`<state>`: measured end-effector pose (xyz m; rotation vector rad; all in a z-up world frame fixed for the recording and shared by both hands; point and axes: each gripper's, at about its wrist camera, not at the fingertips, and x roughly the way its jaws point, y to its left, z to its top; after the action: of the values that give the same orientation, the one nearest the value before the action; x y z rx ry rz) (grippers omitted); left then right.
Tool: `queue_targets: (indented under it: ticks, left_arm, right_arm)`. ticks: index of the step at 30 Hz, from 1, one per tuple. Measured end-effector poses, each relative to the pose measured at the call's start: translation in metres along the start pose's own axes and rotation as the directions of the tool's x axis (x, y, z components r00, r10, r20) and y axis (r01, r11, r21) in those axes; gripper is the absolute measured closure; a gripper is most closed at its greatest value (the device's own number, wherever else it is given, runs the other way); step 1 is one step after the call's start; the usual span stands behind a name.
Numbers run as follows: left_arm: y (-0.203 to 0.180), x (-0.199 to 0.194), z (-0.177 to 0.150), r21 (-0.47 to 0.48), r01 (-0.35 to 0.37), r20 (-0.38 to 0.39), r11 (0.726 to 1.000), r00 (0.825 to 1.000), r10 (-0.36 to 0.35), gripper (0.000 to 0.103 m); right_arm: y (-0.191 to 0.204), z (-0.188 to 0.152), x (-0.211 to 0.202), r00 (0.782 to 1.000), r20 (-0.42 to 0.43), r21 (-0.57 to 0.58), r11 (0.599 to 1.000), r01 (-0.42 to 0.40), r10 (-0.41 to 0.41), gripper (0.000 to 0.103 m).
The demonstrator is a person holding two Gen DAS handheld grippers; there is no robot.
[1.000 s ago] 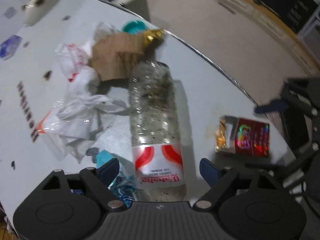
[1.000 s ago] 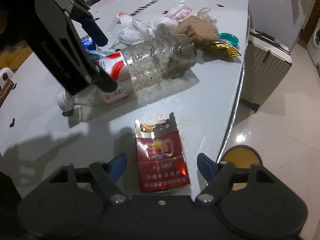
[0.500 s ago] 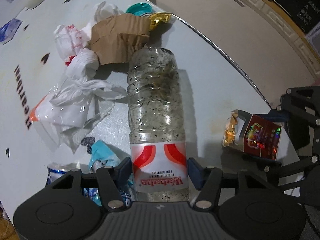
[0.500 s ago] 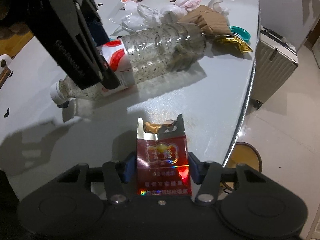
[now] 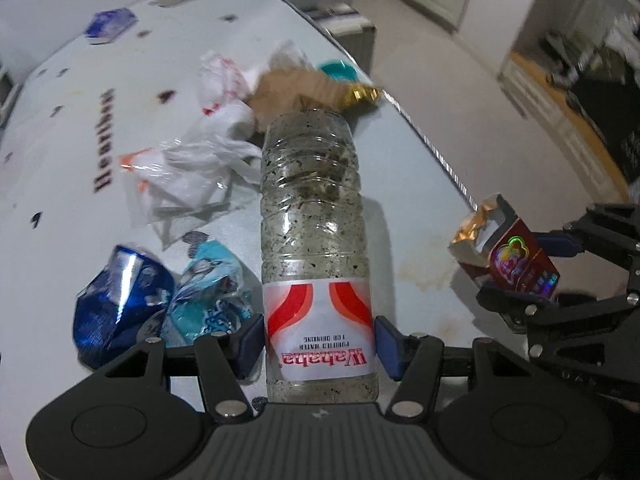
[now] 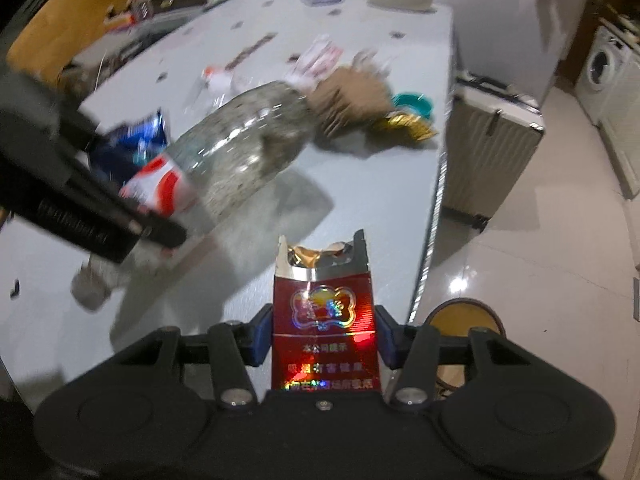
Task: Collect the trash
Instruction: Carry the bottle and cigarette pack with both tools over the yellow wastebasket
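Note:
My left gripper (image 5: 319, 342) is shut on a dirty clear plastic bottle (image 5: 314, 216) with a red and white label, held lifted above the white table (image 5: 72, 152). The bottle also shows in the right wrist view (image 6: 240, 148). My right gripper (image 6: 323, 334) is shut on a torn red cigarette pack (image 6: 323, 312), raised off the table; the pack also shows at the right of the left wrist view (image 5: 508, 248).
On the table lie a crushed blue can (image 5: 116, 284), a teal wrapper (image 5: 208, 292), clear plastic bags (image 5: 188, 168), brown paper (image 5: 296, 92), a gold wrapper (image 5: 360, 94) and a teal lid (image 5: 338, 70). A suitcase (image 6: 492, 136) stands beside the table's edge.
Both grippers closed on their items, the left on the bottle and the right on the cigarette pack, and lifted them off the table.

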<state>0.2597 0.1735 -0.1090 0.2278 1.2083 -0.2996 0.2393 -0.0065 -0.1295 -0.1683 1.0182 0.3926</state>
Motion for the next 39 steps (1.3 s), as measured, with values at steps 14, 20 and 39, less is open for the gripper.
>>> queue_targets:
  ticks: [14,20,39]
  left_arm:
    - [-0.022,-0.078,-0.018,-0.181,-0.041,0.228,0.983,0.970,0.082,0.044]
    - [-0.044,-0.088,-0.006,-0.217,-0.019,0.266,0.976,0.961,0.078,0.044]
    - [-0.232,-0.024,0.092,-0.309,-0.022,0.216,0.951,0.972,0.092,0.044]
  right_arm:
    - [-0.021,0.016,-0.077,0.979,0.186,0.129,0.990,0.061,-0.085,0.051]
    - [-0.044,0.010,-0.103,0.966,0.242,0.182,0.982,0.045,-0.089,0.051]
    - [-0.264,-0.027,-0.105,0.975,0.216,0.168,0.986,0.008,-0.045,0.051]
